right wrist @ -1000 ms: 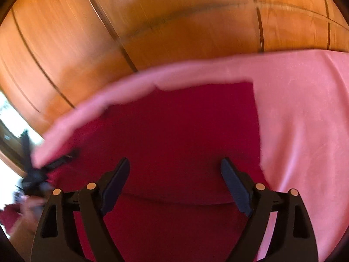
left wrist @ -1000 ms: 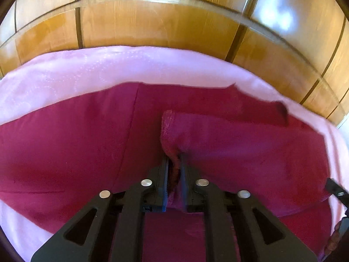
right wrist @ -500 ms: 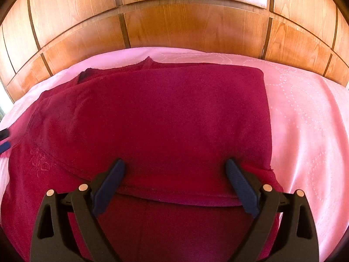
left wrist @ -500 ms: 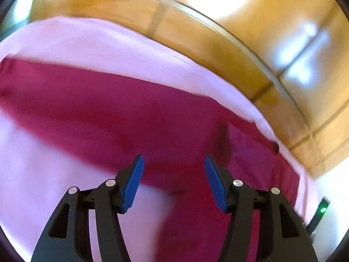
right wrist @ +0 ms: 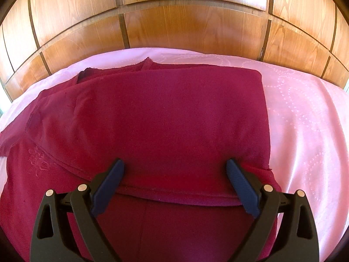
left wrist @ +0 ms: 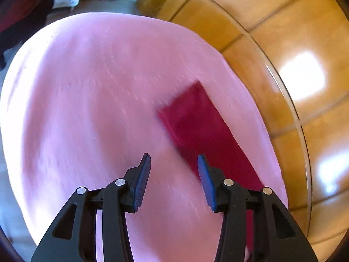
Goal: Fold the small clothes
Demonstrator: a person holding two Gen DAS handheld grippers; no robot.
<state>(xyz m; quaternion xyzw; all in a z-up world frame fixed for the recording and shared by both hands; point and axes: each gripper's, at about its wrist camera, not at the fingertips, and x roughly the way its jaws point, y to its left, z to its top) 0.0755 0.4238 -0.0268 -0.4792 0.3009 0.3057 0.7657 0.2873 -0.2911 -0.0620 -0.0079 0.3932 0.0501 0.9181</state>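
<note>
The left wrist view looked down on a pink bedcover [left wrist: 91, 100] that filled most of the blurred picture, with a strip of the dark red garment [left wrist: 205, 131] lying on it to the right and running from the middle of the cover toward the near right edge. The left gripper [left wrist: 174, 162] hung over the cover with its jaws partly apart and nothing between them; they had just been closing a little, after opening wider. Its right finger [left wrist: 206, 181] overlapped the near left edge of the red strip in the picture, though whether it touched the cloth could not be told. Glossy wooden panelling [left wrist: 301, 83] curved along the far right side. The right wrist view showed the dark red garment [right wrist: 165, 113] spread flat on the pink bedcover [right wrist: 305, 118], partly folded, with one layer lying across the top and its hemmed edge running left to right just beyond the fingertips. Faint embroidery [right wrist: 38, 163] showed on the lower layer at the left. The right gripper [right wrist: 175, 163] stood spread wide over that fold, its jaws having just been opening, and held nothing. The wooden panelling [right wrist: 187, 26] rose behind the far edge of the bed.
</note>
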